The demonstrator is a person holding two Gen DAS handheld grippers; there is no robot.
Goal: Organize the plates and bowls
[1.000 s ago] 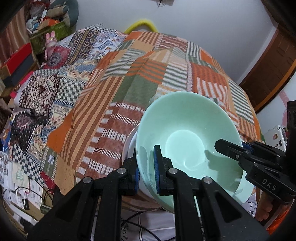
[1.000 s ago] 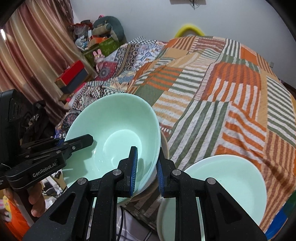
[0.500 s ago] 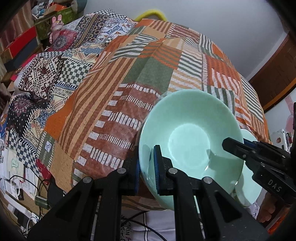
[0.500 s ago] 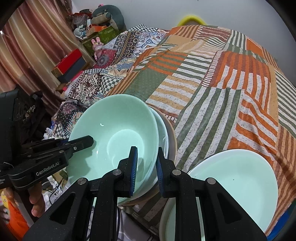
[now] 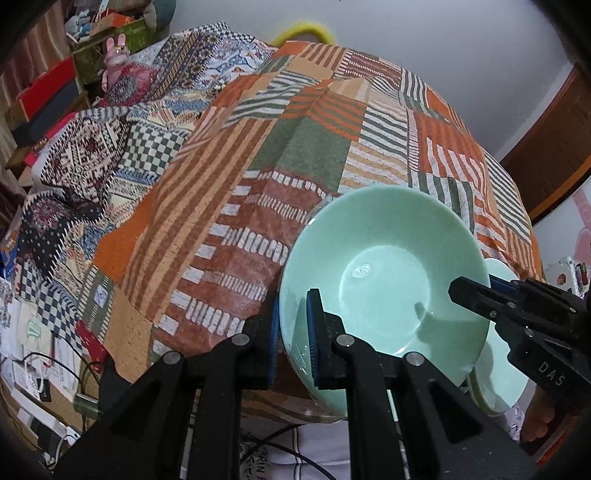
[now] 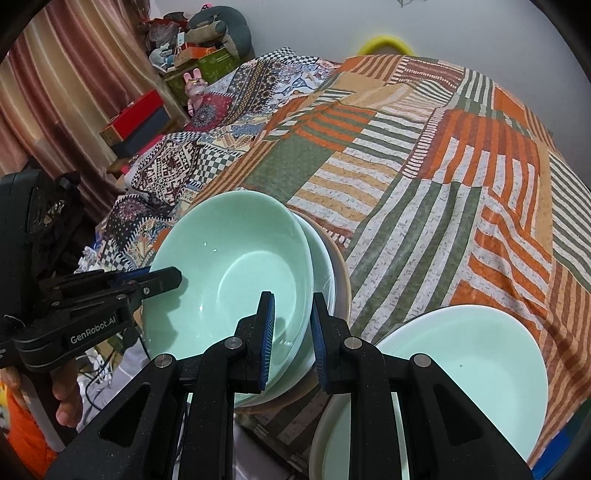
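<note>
Left wrist view: the left gripper point(image 5: 293, 332) is clamped on the near-left rim of a mint-green bowl point(image 5: 388, 273); the right gripper point(image 5: 471, 291) pinches the bowl's right rim. The bowl sits at the near edge of a patchwork striped cloth point(image 5: 295, 155). Stacked boxes point(image 5: 44, 99) stand far left; a grey wall point(image 5: 424, 33) lies beyond.

Right wrist view: the right gripper point(image 6: 291, 334) is closed on the same bowl point(image 6: 236, 266), which is nested in a stack of bowls point(image 6: 325, 258). A pale green plate point(image 6: 461, 369) lies near right. Curtains point(image 6: 62, 92) hang far left.
</note>
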